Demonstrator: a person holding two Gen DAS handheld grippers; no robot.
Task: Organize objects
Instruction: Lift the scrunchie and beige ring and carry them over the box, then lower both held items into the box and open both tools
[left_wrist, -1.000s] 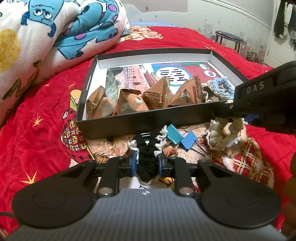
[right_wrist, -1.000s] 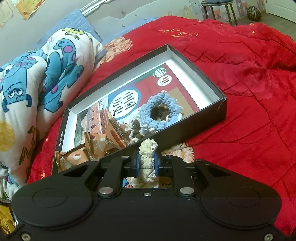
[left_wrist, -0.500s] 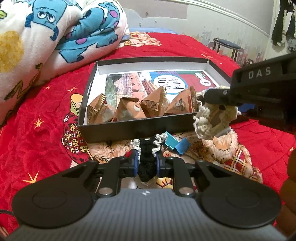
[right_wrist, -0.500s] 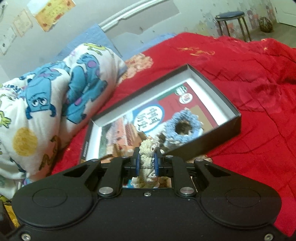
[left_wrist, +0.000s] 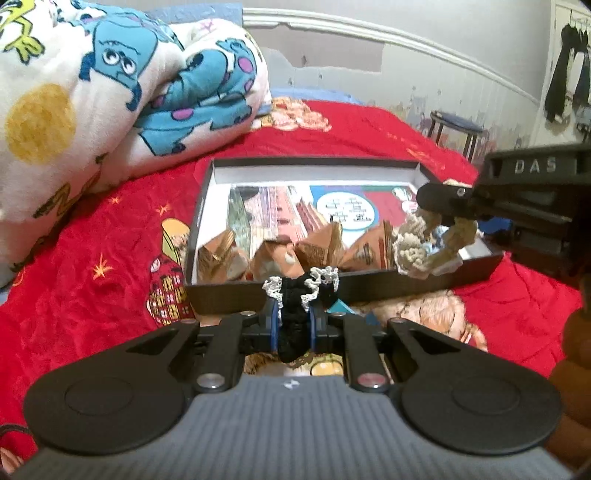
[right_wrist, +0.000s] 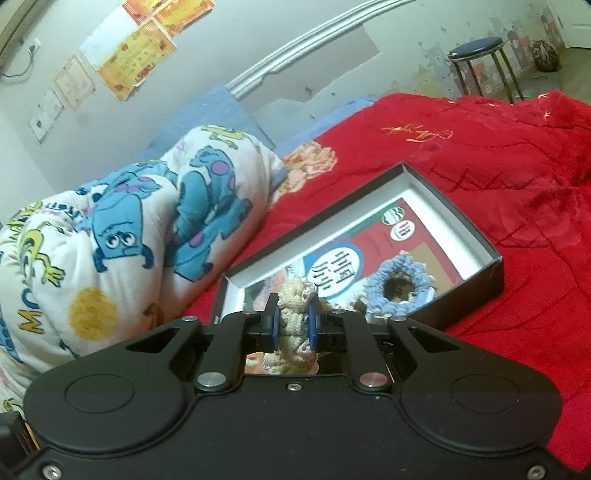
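Over the box's (left_wrist: 388, 286) near wall, both tongs carry scrunchies.
Left tongs (left_wrist: 291, 325) clench the black scrunchie (left_wrist: 293, 314); right tongs (right_wrist: 293, 325) clench the cream scrunchie (right_wrist: 293, 317).

A red quilted bedspread with gold stars (left_wrist: 92, 258) covers the bed. On it, at the left, lies a folded white fleece blanket printed with blue monsters (right_wrist: 122, 236). A round stool with a dark blue seat (right_wrist: 476, 48) stands by the stained pale wall (right_wrist: 332, 62), which carries yellow paper certificates (right_wrist: 140, 48).
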